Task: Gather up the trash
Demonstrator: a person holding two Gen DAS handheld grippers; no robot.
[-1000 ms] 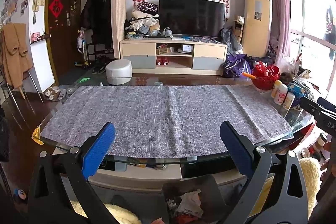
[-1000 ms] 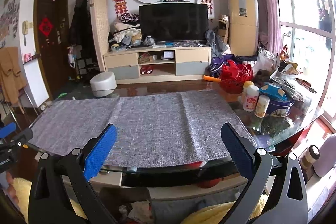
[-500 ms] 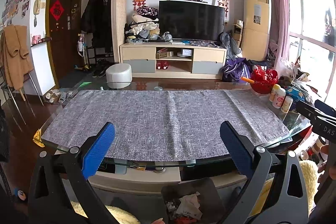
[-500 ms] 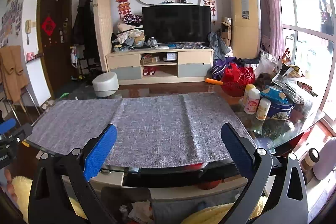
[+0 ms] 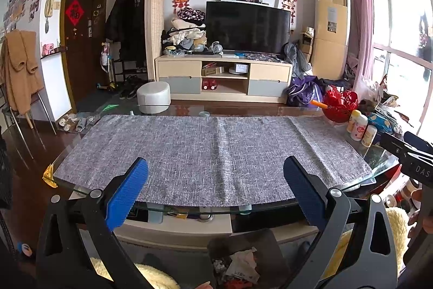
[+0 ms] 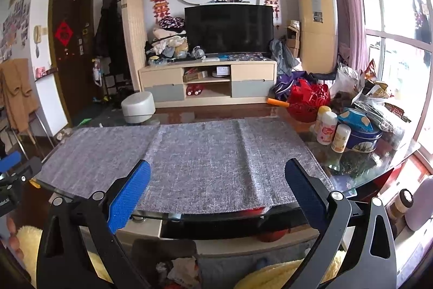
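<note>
Two grippers hover wide open and empty at the near edge of your glass-topped coffee table (image 5: pixel 360 182), the left gripper (image 5: pixel 216 197) and the right gripper (image 6: pixel 217 197) each showing blue-padded fingers (image 5: pixel 127 197) spread well apart with nothing between them. You face a grey woven cloth runner (image 5: pixel 205 151) that covers most of the glass and carries no visible litter. The trash you are after sits below and in front of you: a dark bin (image 5: pixel 243 259) on the floor under the table's near rim holds crumpled paper and wrappers (image 5: pixel 238 266), seen again at the bottom of the right wrist view (image 6: pixel 181 270). At the right end of the table stand small white-and-yellow bottles (image 6: pixel 328 130), a round blue tin (image 6: pixel 361 134) and a heap of crinkled bags (image 6: pixel 379 104); whether any of these count as trash cannot be told. By the look of it the collecting is either finished on the cloth or not yet begun, and your next move likely calls for scanning that cluttered right end, picking one loose item and closing a gripper on it before lowering it to the bin
</note>
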